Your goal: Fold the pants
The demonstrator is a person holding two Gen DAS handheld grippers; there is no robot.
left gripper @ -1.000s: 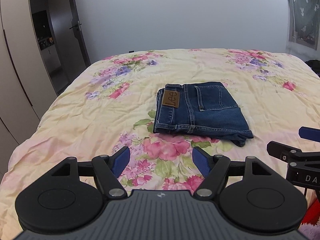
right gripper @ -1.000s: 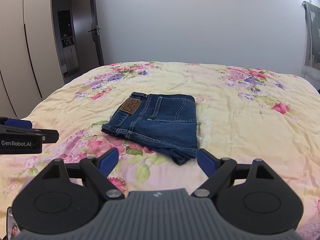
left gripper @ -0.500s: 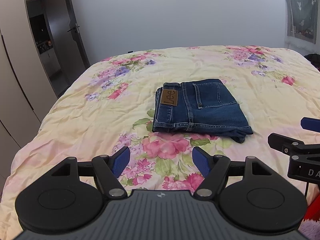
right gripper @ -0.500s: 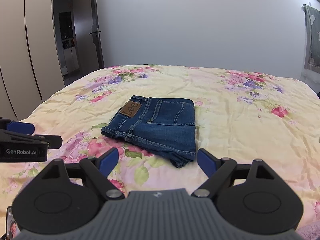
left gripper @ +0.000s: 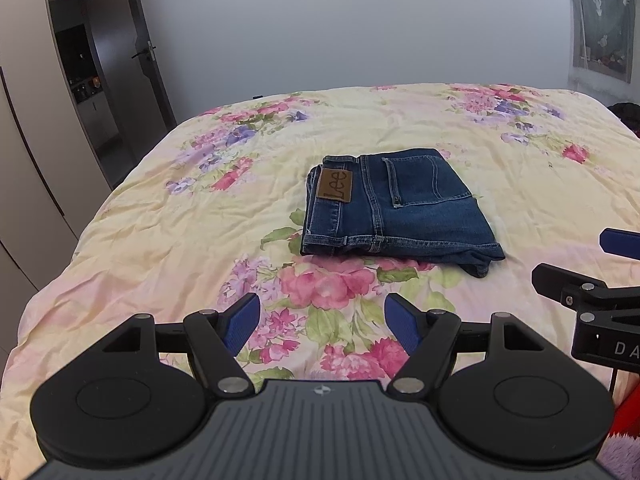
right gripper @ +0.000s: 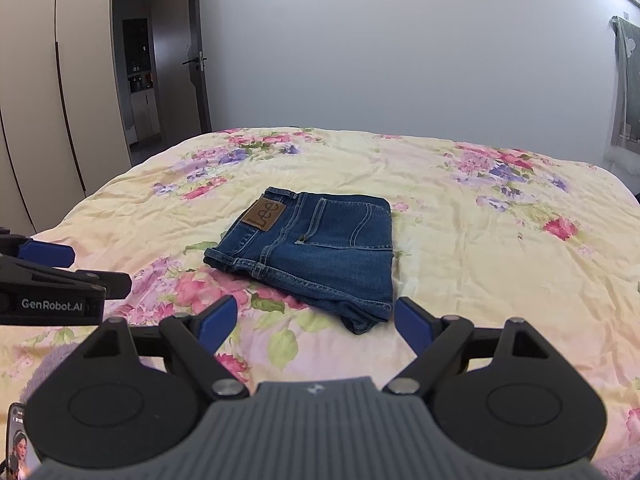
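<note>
The blue jeans (left gripper: pixel 394 206) lie folded into a compact rectangle on the floral bed, brown leather label up; they also show in the right wrist view (right gripper: pixel 316 248). My left gripper (left gripper: pixel 322 322) is open and empty, held above the bed's near edge, well short of the jeans. My right gripper (right gripper: pixel 314 324) is open and empty, just in front of the jeans' near corner. Each gripper shows at the edge of the other's view: the right one (left gripper: pixel 592 276) and the left one (right gripper: pixel 60 276).
The yellow floral bedspread (left gripper: pixel 160 240) covers the whole bed. Wardrobe doors (right gripper: pixel 48 100) and an open doorway (right gripper: pixel 160 80) stand to the left. A grey wall is behind the bed. A curtain (left gripper: pixel 600 20) hangs at the right. A phone (right gripper: pixel 18 444) lies at the lower left.
Both grippers have drawn back and risen slightly from the jeans, so the jeans sit a little farther off. The jeans have not moved. Both grippers stay open.
</note>
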